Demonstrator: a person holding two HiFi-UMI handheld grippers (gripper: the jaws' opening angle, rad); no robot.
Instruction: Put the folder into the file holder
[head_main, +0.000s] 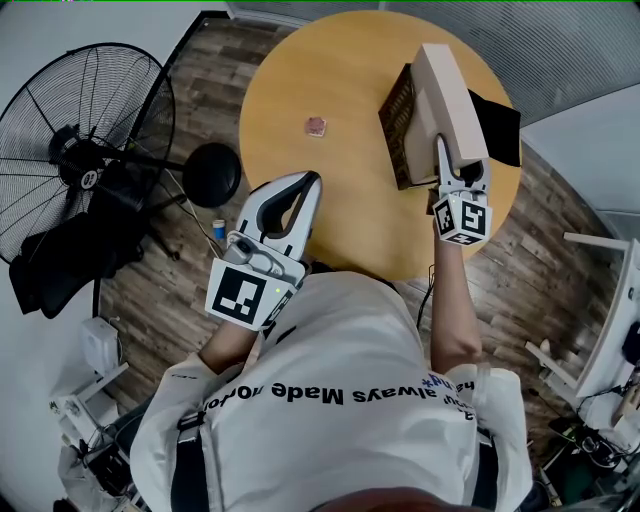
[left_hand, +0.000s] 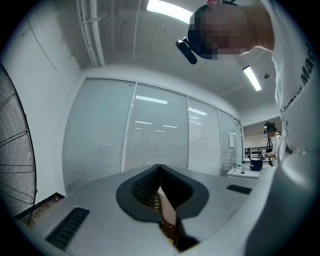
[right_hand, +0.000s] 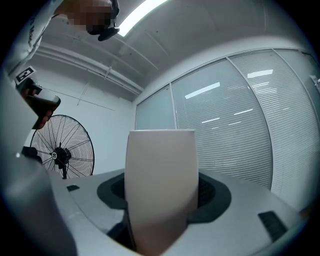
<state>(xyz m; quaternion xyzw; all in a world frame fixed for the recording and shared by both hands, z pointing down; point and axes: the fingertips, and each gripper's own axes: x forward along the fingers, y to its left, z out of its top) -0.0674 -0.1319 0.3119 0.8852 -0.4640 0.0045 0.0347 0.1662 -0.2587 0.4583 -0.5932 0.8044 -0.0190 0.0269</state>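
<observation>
1 step left, i judge: right gripper (head_main: 443, 165) clamps the folder (head_main: 452, 95) by the file holder (head_main: 397, 120); left gripper (head_main: 308, 188) closed, empty.

1. The right gripper (head_main: 446, 160) holds the beige folder (head_main: 452, 90) over the round table (head_main: 300, 70), on its right side.
2. The dark mesh file holder (head_main: 397, 120) stands there too, nearer the table's centre.
3. A small pink thing (head_main: 316, 125) lies mid-table.
4. The left gripper (head_main: 312, 180) hovers at the table's near edge.

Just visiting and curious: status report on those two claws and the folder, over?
Right gripper clamped on folder, upright by mesh file holder. Left gripper shut, empty. Small pink item off to the side.
</observation>
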